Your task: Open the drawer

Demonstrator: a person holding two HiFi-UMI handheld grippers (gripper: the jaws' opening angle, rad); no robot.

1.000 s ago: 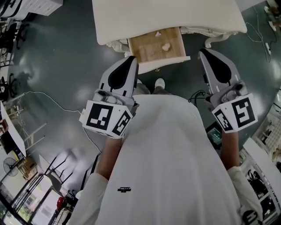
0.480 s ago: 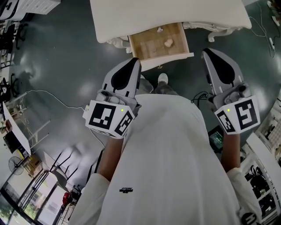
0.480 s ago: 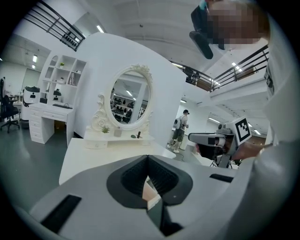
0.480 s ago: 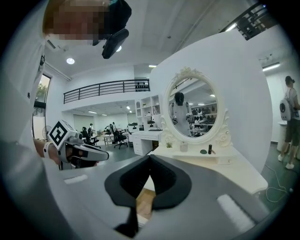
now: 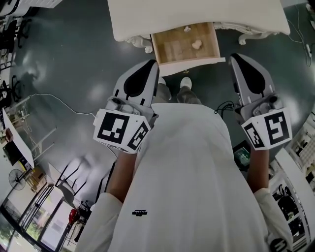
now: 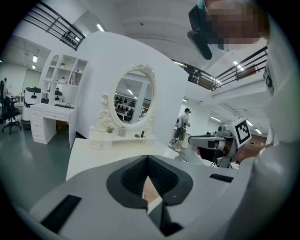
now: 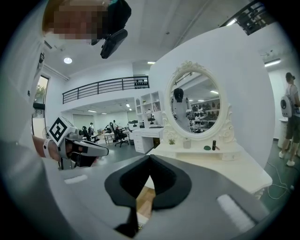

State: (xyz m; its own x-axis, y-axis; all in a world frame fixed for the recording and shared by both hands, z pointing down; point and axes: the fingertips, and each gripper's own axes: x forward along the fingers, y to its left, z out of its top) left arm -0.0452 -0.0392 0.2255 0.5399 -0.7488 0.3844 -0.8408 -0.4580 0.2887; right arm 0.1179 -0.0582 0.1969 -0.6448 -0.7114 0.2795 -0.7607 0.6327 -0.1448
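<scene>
The white dressing table (image 5: pixel 197 12) stands at the top of the head view. Its drawer (image 5: pixel 193 65) is pulled out toward me, showing a wooden inside with two small pale things (image 5: pixel 196 44) in it. My left gripper (image 5: pixel 151 63) hovers shut just left of the drawer front, holding nothing. My right gripper (image 5: pixel 234 55) hovers shut to the right of it, also holding nothing. Neither touches the drawer. In the left gripper view the left gripper (image 6: pixel 147 158) points at the tabletop and oval mirror (image 6: pixel 133 96). The right gripper (image 7: pixel 150 158) shows wood through the gap under its jaws.
My shoes (image 5: pixel 186 82) stand on the grey floor under the drawer. A white cable (image 5: pixel 59 103) runs across the floor at left. Chairs and shelving crowd the lower left, and a rack stands at right. A person with a backpack (image 6: pixel 185 124) stands far off.
Both grippers have sunk a little and stayed shut. The table and open drawer have slid up and to the right in the head view. The drawer stays pulled out.
</scene>
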